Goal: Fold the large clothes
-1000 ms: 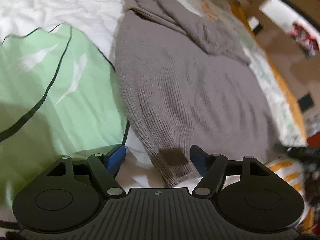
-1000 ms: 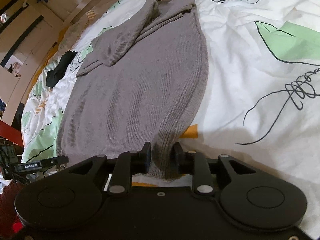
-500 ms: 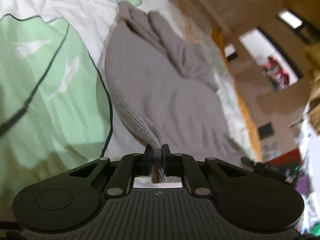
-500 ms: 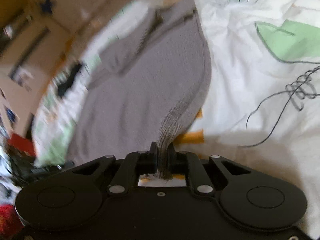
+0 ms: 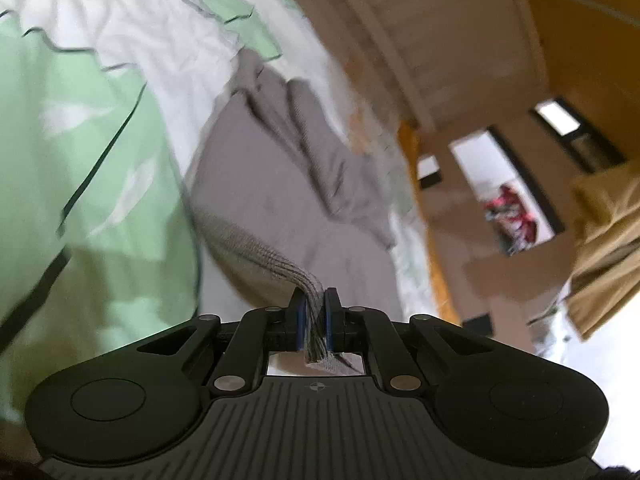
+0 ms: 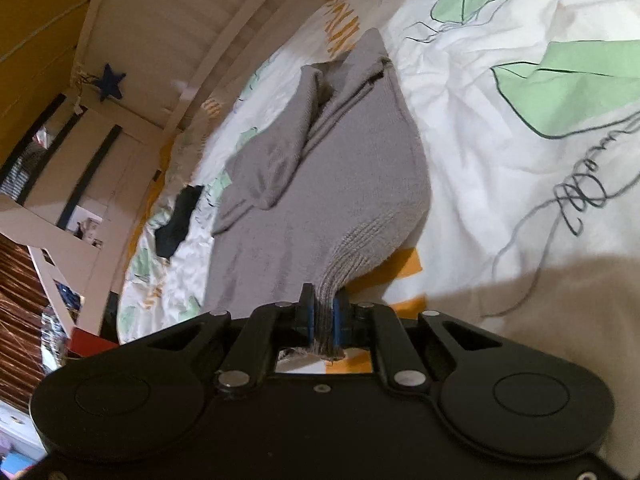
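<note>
Two-handed lift of a knit garment at its hem corners. The grey sweater (image 6: 320,184) lies lengthwise on the bed, over a white duvet (image 6: 500,128) printed with green leaves; its sleeves are folded in across the chest at the far end. The left gripper (image 5: 312,304) is closed down to a narrow slot on the ribbed hem at one near corner, the fabric bunched into a cord between the blue pads. The right gripper (image 6: 324,308) is clamped likewise on the opposite near corner. Both corners stand raised off the duvet, while the body of the garment rests flat.

Risks from this state, as judged:

- Slip — each grip takes only a thin rope of loose rib knit, and the weight of a heavy sweater may draw it out of the pads as the hem travels toward the collar.
- Uneven fold — if one hand leads, the hem lands skewed and the side edges no longer match.
- Disturbed sleeves — a hem carried too low may drag over the folded sleeves and push them out of place.
- Stretching — pulling the two corners apart to tauten the hem may distort the ribbing.
- Snagging the duvet — a wrinkle caught under the moving cloth may drag with it.

A small dark item (image 6: 178,220) lies on the bed beyond the sweater's far side, apart from it; what it is cannot be told.
</note>
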`<act>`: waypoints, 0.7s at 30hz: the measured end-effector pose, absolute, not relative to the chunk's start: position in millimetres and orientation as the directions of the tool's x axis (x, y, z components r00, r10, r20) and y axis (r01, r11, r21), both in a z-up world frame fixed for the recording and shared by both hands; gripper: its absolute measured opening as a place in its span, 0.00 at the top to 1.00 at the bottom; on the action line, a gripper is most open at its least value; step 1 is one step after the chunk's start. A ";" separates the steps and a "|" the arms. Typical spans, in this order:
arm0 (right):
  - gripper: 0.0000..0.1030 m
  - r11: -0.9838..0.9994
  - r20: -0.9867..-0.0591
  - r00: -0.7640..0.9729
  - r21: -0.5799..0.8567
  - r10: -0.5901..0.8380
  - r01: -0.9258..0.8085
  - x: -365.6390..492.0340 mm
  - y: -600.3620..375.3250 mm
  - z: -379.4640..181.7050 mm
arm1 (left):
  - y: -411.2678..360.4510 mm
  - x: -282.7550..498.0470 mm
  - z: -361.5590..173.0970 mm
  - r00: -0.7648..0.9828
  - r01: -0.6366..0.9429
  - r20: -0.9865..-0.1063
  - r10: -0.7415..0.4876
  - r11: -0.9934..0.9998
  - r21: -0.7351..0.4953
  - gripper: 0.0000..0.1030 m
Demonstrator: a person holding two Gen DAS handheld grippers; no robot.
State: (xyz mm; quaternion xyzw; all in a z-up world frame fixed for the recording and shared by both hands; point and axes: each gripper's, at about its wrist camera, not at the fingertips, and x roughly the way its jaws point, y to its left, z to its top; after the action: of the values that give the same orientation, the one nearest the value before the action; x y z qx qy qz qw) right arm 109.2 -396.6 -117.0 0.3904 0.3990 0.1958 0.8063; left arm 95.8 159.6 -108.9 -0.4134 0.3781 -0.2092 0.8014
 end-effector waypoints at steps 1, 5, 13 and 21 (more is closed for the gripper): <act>0.84 0.609 -0.472 0.616 0.793 0.631 -0.016 113.6 -397.5 -112.2 | 160.6 99.7 -104.2 0.634 0.035 -0.422 -0.648 0.569 -0.821 0.92; 0.84 0.583 -0.402 0.660 0.810 0.635 -0.067 139.0 -398.9 -88.4 | 163.7 130.8 -76.8 0.670 0.099 -0.374 -0.641 0.576 -0.811 0.92; 0.84 0.584 -0.300 0.724 0.793 0.622 -0.173 223.4 -388.5 -40.2 | 165.7 218.7 -28.8 0.745 0.190 -0.296 -0.598 0.616 -0.764 0.92; 0.84 0.635 -0.346 0.754 0.764 0.558 -0.120 329.5 -375.5 -40.7 | 155.1 320.6 -34.0 0.779 0.167 -0.328 -0.534 0.681 -0.713 0.92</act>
State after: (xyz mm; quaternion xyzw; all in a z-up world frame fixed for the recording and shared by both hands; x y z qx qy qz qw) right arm 329.5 -375.5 -40.7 0.3788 0.2895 0.1980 0.8564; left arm 320.6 155.1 -34.0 -0.3461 0.2656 -0.1997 0.8774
